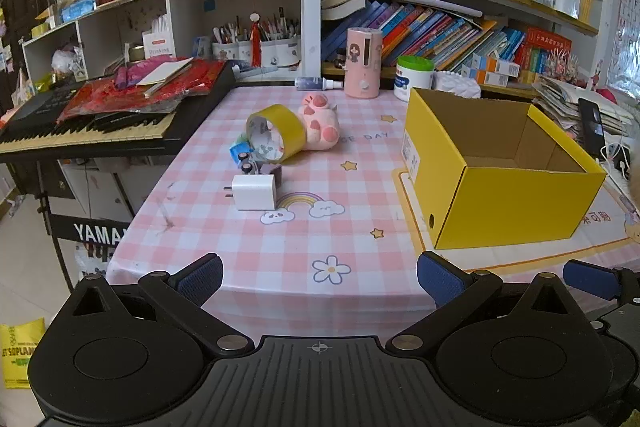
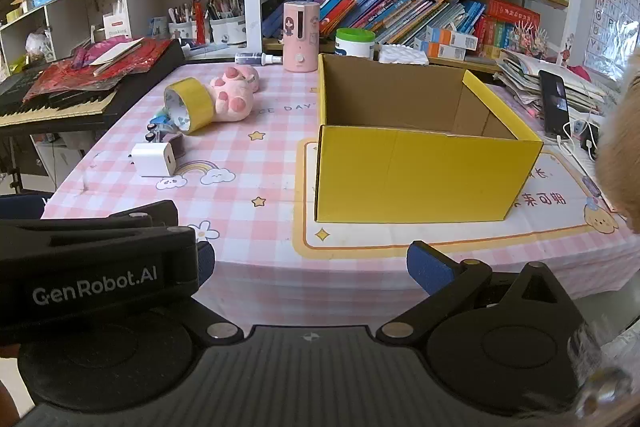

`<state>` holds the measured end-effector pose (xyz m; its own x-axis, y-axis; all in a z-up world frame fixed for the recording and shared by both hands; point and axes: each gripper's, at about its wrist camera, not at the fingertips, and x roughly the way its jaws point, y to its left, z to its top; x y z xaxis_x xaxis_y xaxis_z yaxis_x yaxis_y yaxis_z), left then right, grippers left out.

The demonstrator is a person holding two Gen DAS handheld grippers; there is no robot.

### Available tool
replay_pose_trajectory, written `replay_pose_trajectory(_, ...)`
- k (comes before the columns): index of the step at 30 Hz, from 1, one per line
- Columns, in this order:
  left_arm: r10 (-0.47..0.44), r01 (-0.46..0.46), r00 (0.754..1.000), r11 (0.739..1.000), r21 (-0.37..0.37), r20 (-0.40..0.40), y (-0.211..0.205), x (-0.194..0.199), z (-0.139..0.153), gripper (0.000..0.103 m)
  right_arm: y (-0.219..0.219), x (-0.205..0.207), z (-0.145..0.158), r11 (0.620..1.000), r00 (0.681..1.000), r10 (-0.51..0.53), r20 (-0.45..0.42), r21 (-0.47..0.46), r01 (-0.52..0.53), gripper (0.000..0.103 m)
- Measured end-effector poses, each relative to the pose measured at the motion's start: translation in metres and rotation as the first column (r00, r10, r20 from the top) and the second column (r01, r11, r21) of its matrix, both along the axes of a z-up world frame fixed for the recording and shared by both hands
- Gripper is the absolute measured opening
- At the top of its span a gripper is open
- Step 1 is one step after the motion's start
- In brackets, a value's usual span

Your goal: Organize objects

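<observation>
An open, empty yellow cardboard box [image 1: 500, 195] [image 2: 416, 175] stands on the right of the pink checked table. To its left lies a cluster: a yellow tape roll [image 1: 276, 131] [image 2: 190, 105], a pink plush toy [image 1: 320, 121] [image 2: 234, 93], a white charger plug [image 1: 254, 191] [image 2: 154, 159], a small blue toy car [image 1: 242, 153] [image 2: 160, 125] and a small dark purple item [image 1: 272, 171]. My left gripper [image 1: 320, 279] is open and empty at the table's near edge. My right gripper [image 2: 312, 265] is open and empty in front of the box; the left gripper's body [image 2: 96, 267] hides its left finger.
A black keyboard [image 1: 80, 131] with red packets on it borders the table's left side. A pink cylinder [image 1: 363, 63], a white green-lidded tub [image 1: 414, 77] and a spray bottle [image 1: 318, 83] stand at the back. A phone [image 2: 554, 103] and paper stacks lie right. Bookshelves stand behind.
</observation>
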<state>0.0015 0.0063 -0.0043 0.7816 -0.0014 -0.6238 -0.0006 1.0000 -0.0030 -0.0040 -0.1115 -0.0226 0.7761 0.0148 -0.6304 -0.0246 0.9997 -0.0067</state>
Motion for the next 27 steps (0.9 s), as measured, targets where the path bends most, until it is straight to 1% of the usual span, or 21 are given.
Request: replay_pose_trajectory(27, -0.011, 0.01, 1.0, 1.0, -0.007, -0.013, -0.0002, 0.0051, -0.0023, 0.103, 0.0, 0.0058, -0.0015, 1.0, 1.0, -0.012, -0.011, -0.012, 0.012, 0.103)
